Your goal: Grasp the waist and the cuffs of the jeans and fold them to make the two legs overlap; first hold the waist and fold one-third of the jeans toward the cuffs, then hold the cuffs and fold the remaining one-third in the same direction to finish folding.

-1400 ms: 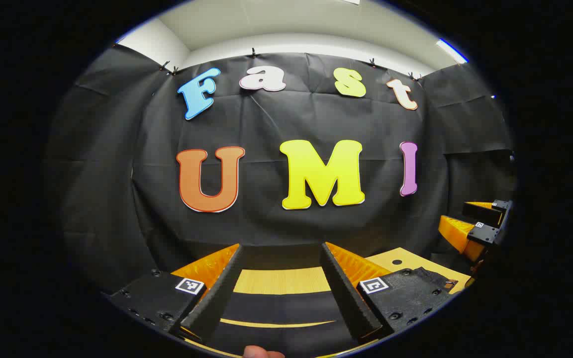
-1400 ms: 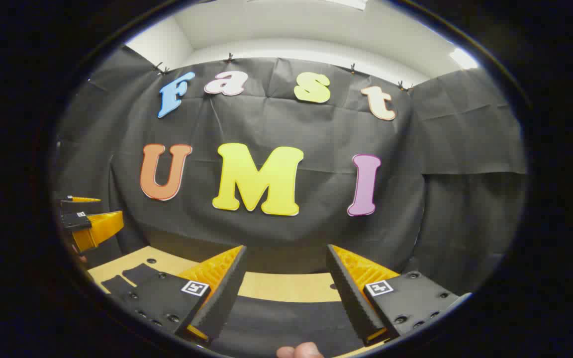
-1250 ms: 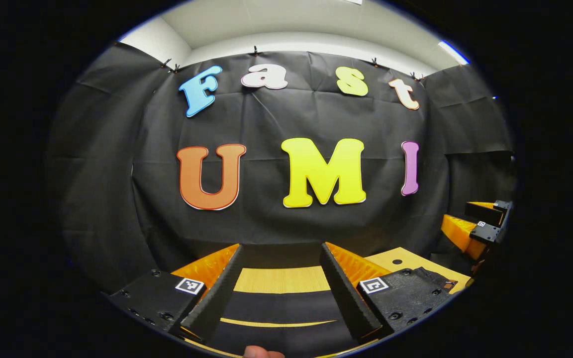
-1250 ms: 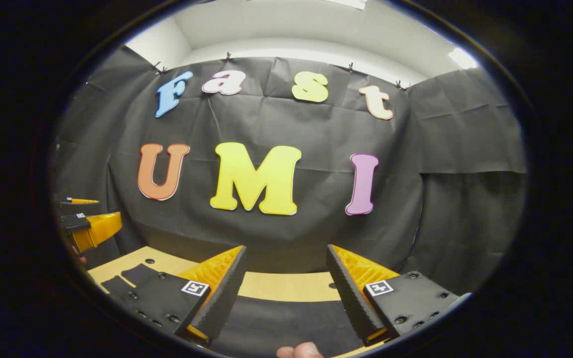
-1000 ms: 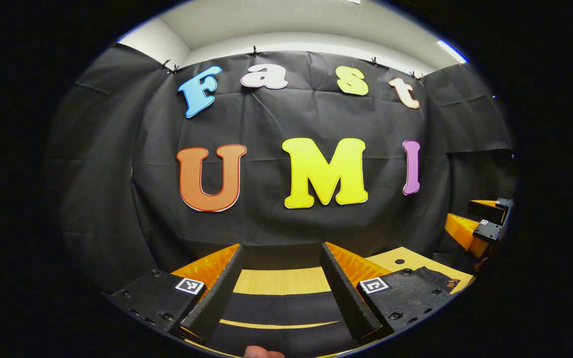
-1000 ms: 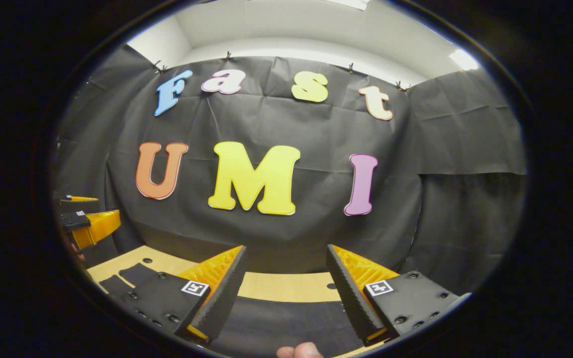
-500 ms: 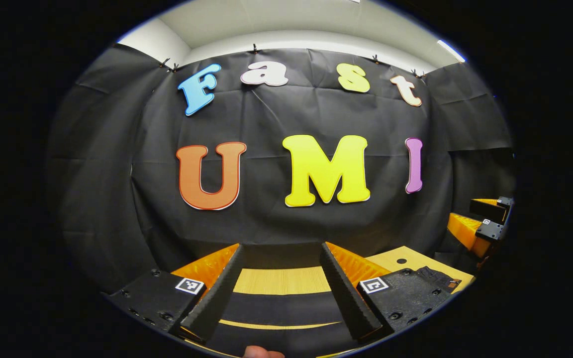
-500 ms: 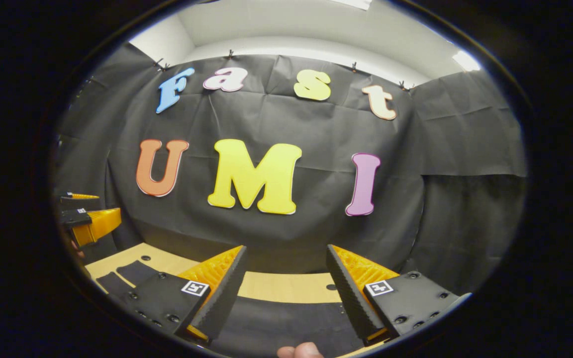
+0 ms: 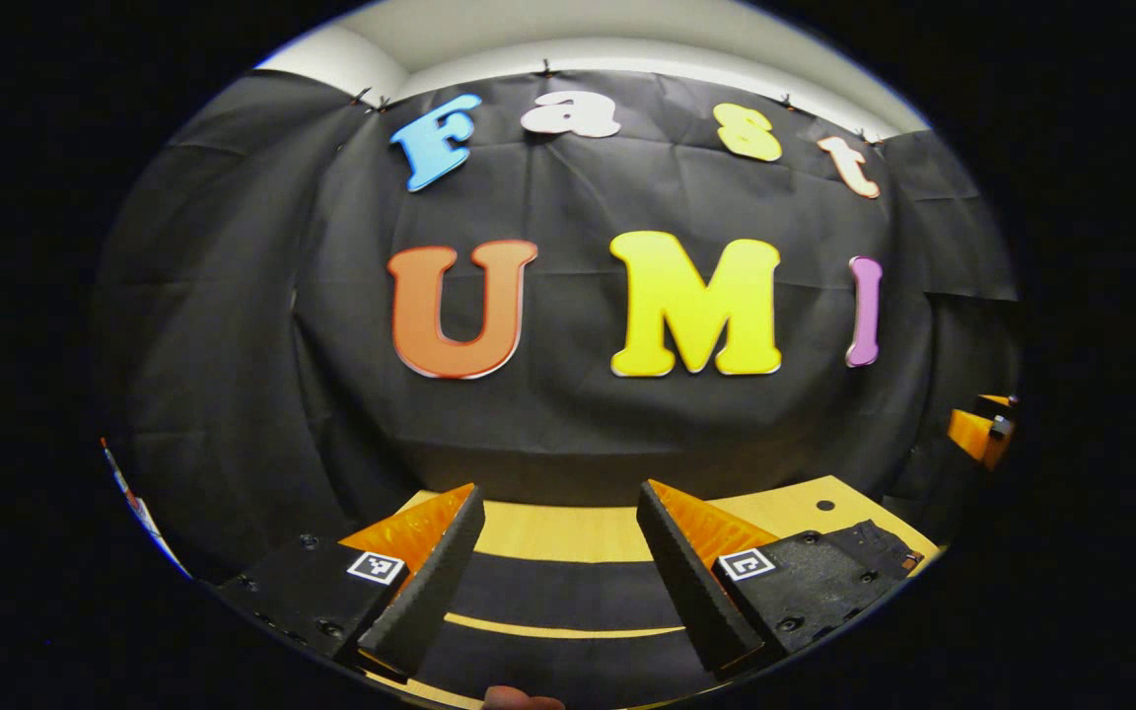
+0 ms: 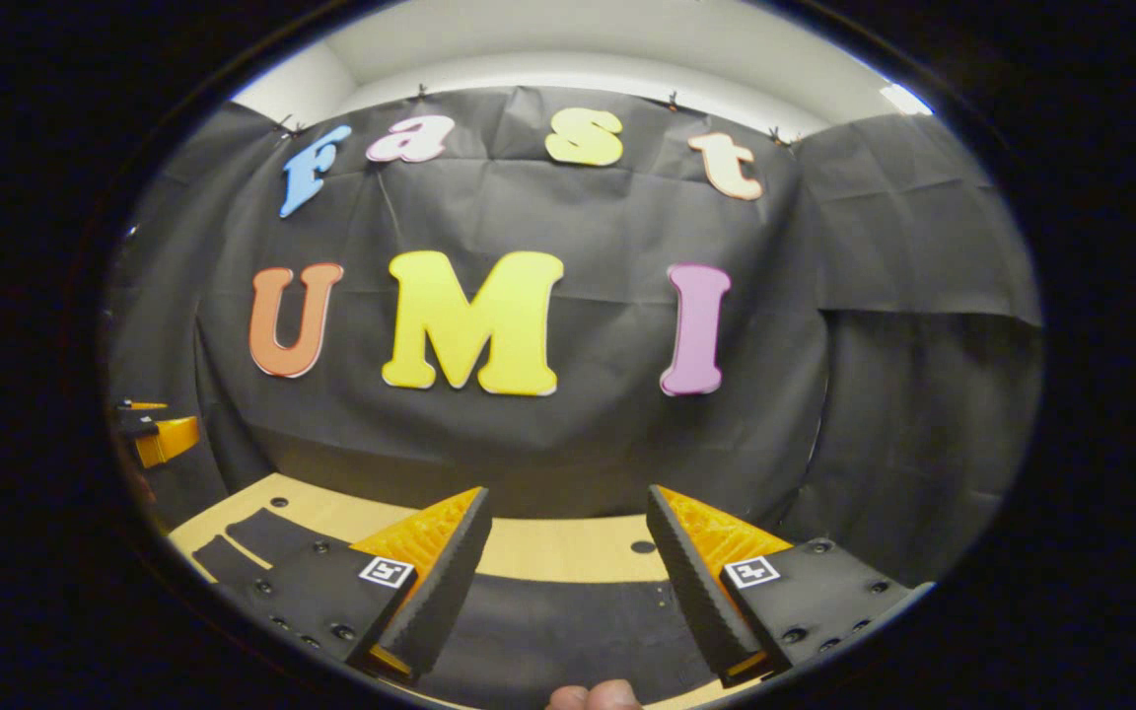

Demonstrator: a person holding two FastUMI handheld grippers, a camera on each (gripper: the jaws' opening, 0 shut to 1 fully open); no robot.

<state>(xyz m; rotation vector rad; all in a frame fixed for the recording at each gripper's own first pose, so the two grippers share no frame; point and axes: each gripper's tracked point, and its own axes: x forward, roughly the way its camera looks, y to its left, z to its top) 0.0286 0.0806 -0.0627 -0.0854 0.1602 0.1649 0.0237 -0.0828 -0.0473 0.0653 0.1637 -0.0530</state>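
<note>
Black jeans (image 9: 558, 597) lie flat on the wooden table (image 9: 568, 532), their two legs running as dark bands with a thin strip of wood between them. My left gripper (image 9: 558, 503) hovers open above the legs, nothing between its fingers. The waist end (image 9: 874, 547) shows at the right behind one finger. In the right gripper view the jeans (image 10: 568, 616) spread under my right gripper (image 10: 568, 503), which is open and empty. The two cuffs (image 10: 252, 532) lie apart at the far left. Each gripper shows small at the edge of the other's view: right gripper (image 9: 982, 434), left gripper (image 10: 159, 434).
The black cloth wall (image 10: 548, 444) rises right behind the table's far edge. A small round hole (image 10: 642, 546) sits in the table (image 10: 548, 547) beyond the jeans. A person's fingertip (image 10: 593, 695) shows at the bottom of the view.
Both cameras have tipped down a little, so the wall slid up and more table and jeans show. Each gripper has drifted farther toward the edge of the other's view. Both stayed open.
</note>
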